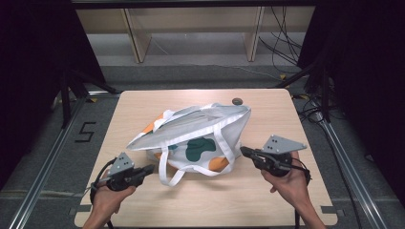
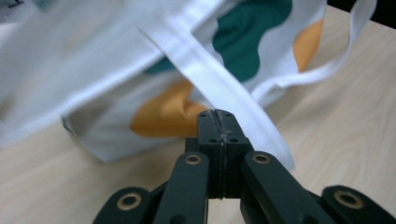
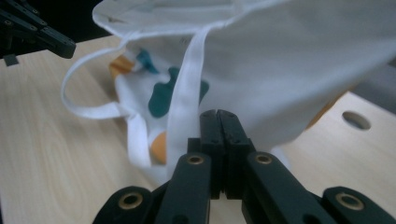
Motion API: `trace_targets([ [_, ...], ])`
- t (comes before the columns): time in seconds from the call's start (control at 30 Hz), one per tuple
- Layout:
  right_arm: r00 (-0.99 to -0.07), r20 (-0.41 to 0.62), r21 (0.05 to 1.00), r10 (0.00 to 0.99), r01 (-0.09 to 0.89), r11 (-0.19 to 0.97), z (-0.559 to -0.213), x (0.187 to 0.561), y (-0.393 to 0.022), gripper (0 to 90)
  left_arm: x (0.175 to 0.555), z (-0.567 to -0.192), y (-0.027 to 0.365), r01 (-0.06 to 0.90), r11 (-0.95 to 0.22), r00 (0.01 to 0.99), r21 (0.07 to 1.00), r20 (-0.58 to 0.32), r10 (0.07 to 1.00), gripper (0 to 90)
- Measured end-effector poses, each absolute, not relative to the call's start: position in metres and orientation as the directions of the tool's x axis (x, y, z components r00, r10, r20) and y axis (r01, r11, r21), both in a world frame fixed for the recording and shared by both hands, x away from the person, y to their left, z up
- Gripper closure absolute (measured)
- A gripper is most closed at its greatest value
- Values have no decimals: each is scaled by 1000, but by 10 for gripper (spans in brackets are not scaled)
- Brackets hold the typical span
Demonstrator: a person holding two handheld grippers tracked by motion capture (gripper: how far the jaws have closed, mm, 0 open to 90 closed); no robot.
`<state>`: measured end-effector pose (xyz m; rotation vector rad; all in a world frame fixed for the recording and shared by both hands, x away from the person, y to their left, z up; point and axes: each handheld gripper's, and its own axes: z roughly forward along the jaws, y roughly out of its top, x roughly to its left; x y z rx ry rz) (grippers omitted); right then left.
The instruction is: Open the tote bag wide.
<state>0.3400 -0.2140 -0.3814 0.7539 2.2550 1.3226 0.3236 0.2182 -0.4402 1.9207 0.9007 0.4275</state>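
1. At the left of the high view, the left gripper (image 1: 152, 168) is held in the person's left hand (image 1: 109, 198) above the near-left part of the tabletop (image 1: 267, 200). It points right, toward the tote bag (image 1: 200, 131).
2. Left gripper view: its fingers (image 2: 208, 128) are pressed together with nothing between them. The tips sit just in front of a white strap (image 2: 219, 88) of the bag; contact with the strap cannot be determined.
3. Centre of the tabletop: the tote bag is white with dark green and orange patches. It stands partly collapsed, its mouth turned to the left and up. A white handle loop (image 1: 168, 175) lies on the wood at the bag's near side, close to the left gripper's tip.
4. Behind the bag, near the far edge of the tabletop, a small dark round object (image 1: 237, 100) rests apart from the bag. Its nature cannot be determined.
5. At the right, the right gripper (image 1: 244, 151) is held in the person's right hand (image 1: 286, 183), pointing left toward the bag's right side.
6. Right gripper view: its fingers (image 3: 229, 130) are closed on each other, empty. The tips are very near the bag's fabric, beside a vertical white strap (image 3: 184, 100); contact cannot be confirmed. A round hole (image 3: 356, 120) in the tabletop is visible to the right.
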Motion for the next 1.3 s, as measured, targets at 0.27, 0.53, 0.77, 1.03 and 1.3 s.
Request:
trace_targets([
  [0.27,-761,-146,896,632,169,410,-337,369,-197,900,350,-406,216,392,-256,662,884,-78,746,885],
  [0.53,-743,-178,881,646,172,440,-317,399,-180,900,373,-393,209,405,-268,660,874,-77,747,879],
  [0.77,-718,-178,840,673,246,484,-322,434,-165,899,406,-384,204,411,-260,636,874,-71,769,875],
  [1.03,-694,-187,788,696,317,528,-341,462,-171,899,454,-391,200,457,-304,584,836,-24,812,874],
  [1.3,-670,-72,688,739,503,523,-403,481,-180,900,494,-438,211,610,-298,537,735,-106,837,892],
])
